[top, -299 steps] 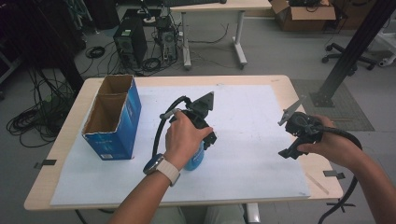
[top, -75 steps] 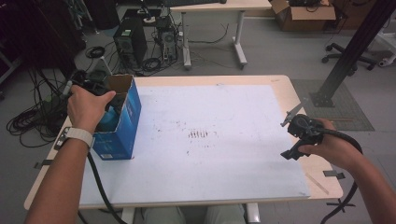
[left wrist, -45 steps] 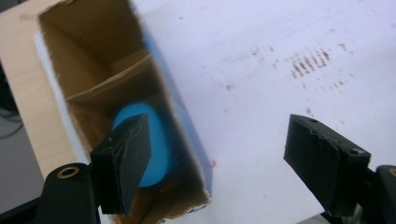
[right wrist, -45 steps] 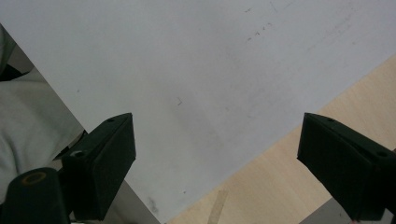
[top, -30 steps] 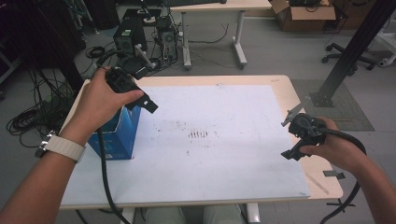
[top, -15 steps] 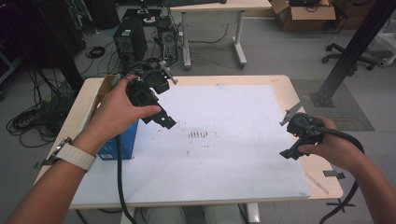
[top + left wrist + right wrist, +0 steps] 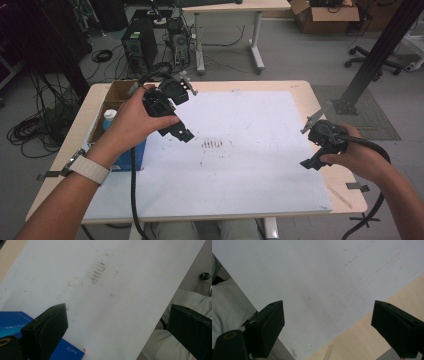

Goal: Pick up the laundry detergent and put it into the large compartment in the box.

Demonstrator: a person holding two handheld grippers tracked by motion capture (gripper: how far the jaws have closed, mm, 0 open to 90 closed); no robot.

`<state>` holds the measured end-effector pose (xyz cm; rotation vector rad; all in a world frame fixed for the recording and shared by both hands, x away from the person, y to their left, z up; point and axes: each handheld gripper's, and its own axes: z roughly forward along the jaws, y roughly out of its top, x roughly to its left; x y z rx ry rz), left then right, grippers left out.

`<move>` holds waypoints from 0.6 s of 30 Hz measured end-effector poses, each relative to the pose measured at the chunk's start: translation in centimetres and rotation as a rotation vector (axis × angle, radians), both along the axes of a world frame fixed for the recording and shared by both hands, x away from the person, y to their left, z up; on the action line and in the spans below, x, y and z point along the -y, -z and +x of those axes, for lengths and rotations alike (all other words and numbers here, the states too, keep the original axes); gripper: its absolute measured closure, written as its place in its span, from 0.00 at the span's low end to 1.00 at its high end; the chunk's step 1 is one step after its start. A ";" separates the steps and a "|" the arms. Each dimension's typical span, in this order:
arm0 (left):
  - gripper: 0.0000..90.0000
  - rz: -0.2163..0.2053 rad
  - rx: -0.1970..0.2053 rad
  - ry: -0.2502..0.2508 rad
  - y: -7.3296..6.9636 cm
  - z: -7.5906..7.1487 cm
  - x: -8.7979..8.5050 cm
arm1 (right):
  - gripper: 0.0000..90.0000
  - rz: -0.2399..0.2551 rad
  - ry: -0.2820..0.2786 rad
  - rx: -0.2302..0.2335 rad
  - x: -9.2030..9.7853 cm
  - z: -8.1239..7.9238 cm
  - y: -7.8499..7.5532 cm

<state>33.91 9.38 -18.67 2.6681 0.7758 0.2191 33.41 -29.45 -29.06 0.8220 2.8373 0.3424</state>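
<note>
In the high view the blue box [image 7: 120, 145] at the table's left edge is largely covered by the person's left hand [image 7: 132, 125] and forearm, so only part of its open top and a strip of its blue side can be seen; a bottle with a white cap [image 7: 108, 118] stands inside it, its body hidden below the rim. The left gripper [image 7: 184, 112] is held above the white sheet [image 7: 240, 170], just right of the box, its jaws spread wide and holding nothing. The left gripper view adds what the high view cannot: a corner of the box's blue side [image 7: 15, 321] with small white printing too blurred to read, the grey smudge marks [image 7: 98, 271] on the sheet, and the person's light trousers beyond the sheet's edge. The right gripper [image 7: 306, 146] hangs near the table's right edge in the right hand [image 7: 350, 152], jaws likewise apart and empty; its own view looks down on the sheet's corner and the bare wooden table [image 7: 362, 340] beside it.
</note>
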 end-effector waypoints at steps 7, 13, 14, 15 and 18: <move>0.05 0.001 -0.001 0.005 0.0 -0.1 0.2 | 0.13 0.001 0.001 0.001 0.0 -0.1 -0.1; 0.05 0.001 -0.002 0.006 0.1 -0.1 0.3 | 0.13 0.002 0.003 0.001 0.1 -0.2 -0.1; 0.05 -0.001 -0.002 0.006 0.1 -0.1 0.3 | 0.13 0.002 0.004 0.002 0.1 -0.2 0.0; 0.05 -0.001 -0.002 0.006 0.1 0.0 0.3 | 0.13 0.001 0.005 0.001 0.1 -0.2 0.0; 0.05 0.000 -0.003 0.007 0.1 0.0 0.2 | 0.13 0.001 0.005 0.002 0.1 -0.2 0.0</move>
